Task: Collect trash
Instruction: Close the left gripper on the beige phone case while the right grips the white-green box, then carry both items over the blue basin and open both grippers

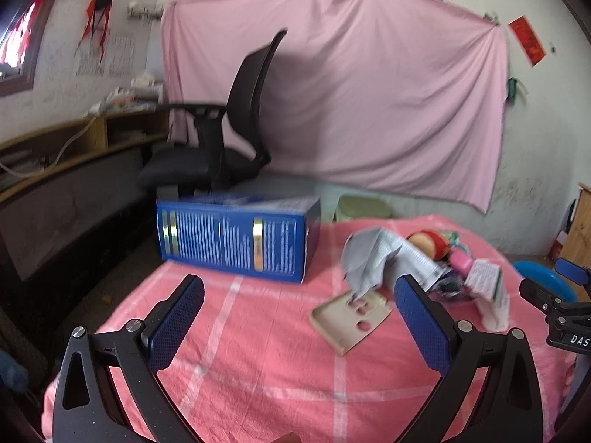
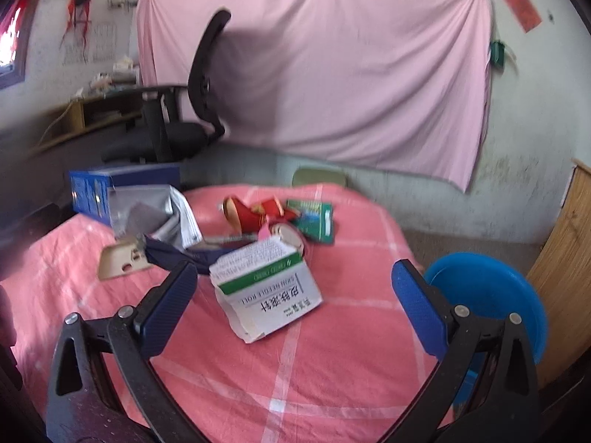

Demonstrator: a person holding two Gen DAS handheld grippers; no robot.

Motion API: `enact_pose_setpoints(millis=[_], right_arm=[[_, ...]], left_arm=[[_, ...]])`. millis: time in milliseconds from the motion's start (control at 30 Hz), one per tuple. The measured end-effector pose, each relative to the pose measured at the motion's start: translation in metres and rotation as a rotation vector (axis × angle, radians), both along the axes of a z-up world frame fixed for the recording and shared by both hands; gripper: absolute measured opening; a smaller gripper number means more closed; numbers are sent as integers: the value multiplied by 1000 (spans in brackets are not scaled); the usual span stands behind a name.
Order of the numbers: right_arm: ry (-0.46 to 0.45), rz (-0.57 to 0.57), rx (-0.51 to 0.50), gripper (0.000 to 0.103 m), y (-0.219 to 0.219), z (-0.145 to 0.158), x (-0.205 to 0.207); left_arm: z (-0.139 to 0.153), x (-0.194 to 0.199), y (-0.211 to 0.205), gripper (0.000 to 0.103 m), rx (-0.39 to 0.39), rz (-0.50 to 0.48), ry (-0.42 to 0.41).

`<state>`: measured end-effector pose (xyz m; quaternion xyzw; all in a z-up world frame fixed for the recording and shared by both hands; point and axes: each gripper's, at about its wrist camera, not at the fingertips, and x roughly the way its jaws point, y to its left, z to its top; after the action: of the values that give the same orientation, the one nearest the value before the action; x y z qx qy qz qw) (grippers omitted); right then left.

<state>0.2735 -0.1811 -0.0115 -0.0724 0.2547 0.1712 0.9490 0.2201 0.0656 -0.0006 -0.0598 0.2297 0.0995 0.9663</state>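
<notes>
Both wrist views look across the pink-covered desk toward the far pink sheet; both show the blue box and chair.

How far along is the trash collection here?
Nothing looks collected. Both the left gripper and the right gripper are open and empty. The white-and-green carton, beige plastic piece, crumpled grey packaging and blue box lie on the pink checked cloth; the blue basin sits beside it.
</notes>
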Motion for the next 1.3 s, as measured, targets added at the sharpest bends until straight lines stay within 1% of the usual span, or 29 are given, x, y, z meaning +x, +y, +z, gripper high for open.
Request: enact_pose_setpoints(millis=[67,167,267,333,400,433,467,500,533,600,667,700,733,767,833,900,933,1000,1067,1200,1300], right_arm=[[57,34,-3,103,2,-6,9],[128,78,-33,103,9,-14,21],[203,108,-56,103,14,-23,33],[233,105,-65,103,17,-29,39],[267,111,-59,103,16,-34,44],[279,113,-56,103,16,-36,46],[296,113,-52,103,16,-38,48],[308,115,-47,103,15,-39,50],[321,120,-40,103,15,-41,52],[334,130,-30,103,13,-42,50],[335,135,-39,103,14,-41,50],[335,136,-50,103,16,-42,49],[332,137,-57,103,17,-42,50],[326,141,-61,103,18,-42,48],[316,147,-62,103,17,-40,43],[313,150,-54,102,16,-39,39],[312,151,-51,102,15,-39,38],[307,150,-39,102,13,-37,35],[301,148,-27,101,12,-36,32],[289,147,2,99,10,-32,26],[270,145,17,98,8,-28,20]], left_arm=[[-11,11,4,101,-25,13,67],[-23,22,7,101,-64,0,151],[-34,28,8,101,-85,-15,202],[-40,30,7,100,-90,-24,227],[-46,32,7,96,-112,-39,245],[-48,35,7,92,-129,-45,265],[-52,37,7,82,-154,-55,287],[-57,40,8,76,-184,-65,313],[-58,42,10,71,-187,-58,325],[-58,40,7,68,-182,-77,316],[-60,38,4,50,-177,-99,315],[-59,39,1,47,-171,-102,319],[-60,38,-2,40,-167,-113,319],[-60,37,-3,29,-172,-122,318],[-62,37,-6,19,-202,-131,316],[-62,35,-8,16,-208,-120,312],[-63,33,-9,11,-210,-114,310],[-64,29,-7,8,-249,-107,300],[-62,26,-5,5,-267,-102,291],[-54,11,-8,2,-262,-111,261],[-46,-2,-18,2,-235,-124,231]])
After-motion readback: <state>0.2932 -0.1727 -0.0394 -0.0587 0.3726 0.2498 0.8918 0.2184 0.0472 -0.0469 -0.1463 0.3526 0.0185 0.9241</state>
